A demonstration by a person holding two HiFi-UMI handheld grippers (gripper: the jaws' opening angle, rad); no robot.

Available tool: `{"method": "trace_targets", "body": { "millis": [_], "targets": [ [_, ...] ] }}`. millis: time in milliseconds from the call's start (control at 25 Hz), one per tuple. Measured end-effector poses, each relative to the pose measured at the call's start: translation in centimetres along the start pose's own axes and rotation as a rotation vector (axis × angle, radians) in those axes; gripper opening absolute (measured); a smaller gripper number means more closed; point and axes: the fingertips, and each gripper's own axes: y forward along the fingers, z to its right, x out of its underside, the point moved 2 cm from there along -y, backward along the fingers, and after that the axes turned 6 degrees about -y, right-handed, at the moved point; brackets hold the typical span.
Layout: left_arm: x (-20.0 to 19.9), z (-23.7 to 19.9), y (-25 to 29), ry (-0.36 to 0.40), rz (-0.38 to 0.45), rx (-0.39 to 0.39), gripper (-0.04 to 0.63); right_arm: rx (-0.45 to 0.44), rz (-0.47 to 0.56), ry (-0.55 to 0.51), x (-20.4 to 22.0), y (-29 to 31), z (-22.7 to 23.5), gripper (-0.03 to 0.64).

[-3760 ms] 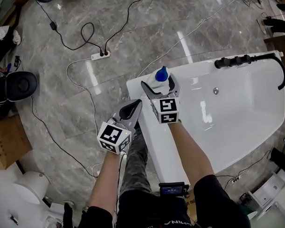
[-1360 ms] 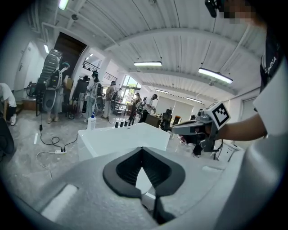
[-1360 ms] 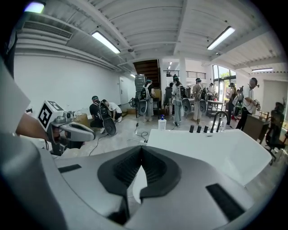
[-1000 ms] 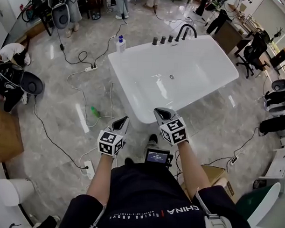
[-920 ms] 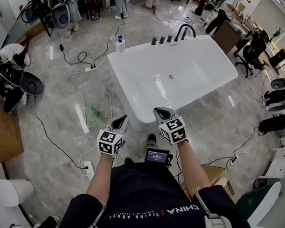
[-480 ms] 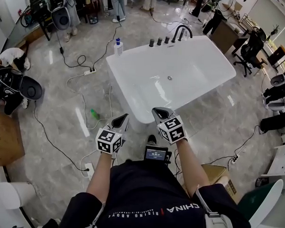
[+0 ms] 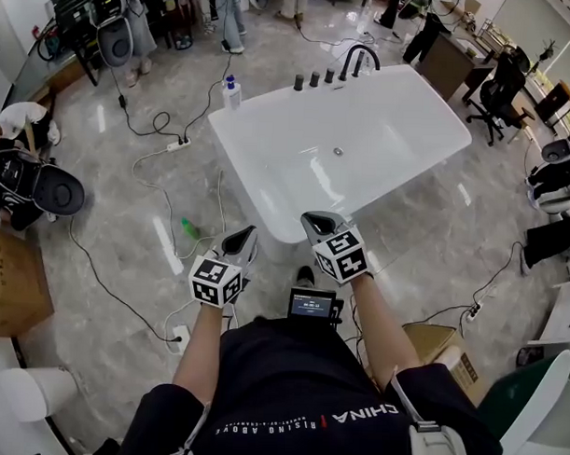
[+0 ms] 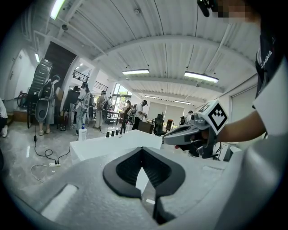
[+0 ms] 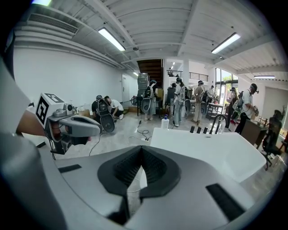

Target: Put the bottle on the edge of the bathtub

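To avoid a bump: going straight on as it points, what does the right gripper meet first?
Probably the near end of the glossy white bathtub, just ahead of the right gripper; depth is unclear.

Power strip [image 7: 179, 144], green object [image 7: 190, 228] on floor [image 7: 108, 216]; cardboard box [image 7: 12, 292] at left

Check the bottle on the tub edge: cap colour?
Blue cap, white bottle; clearest in head view.

White bathtub [image 7: 401, 119], black faucet [image 7: 358, 57], blue-capped white bottle [image 7: 232, 93], grey veined marble floor [image 7: 117, 216].
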Motion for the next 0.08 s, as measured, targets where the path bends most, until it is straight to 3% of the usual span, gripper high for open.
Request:
{"method": "trace_targets", "body": {
  "millis": [80],
  "targets": [
    [0.11,0.17,0.11,-0.003,-0.001,0.003,0.008,0.000,0.002,0.006,0.22,-0.11,0.08,0.012]
  ]
}}
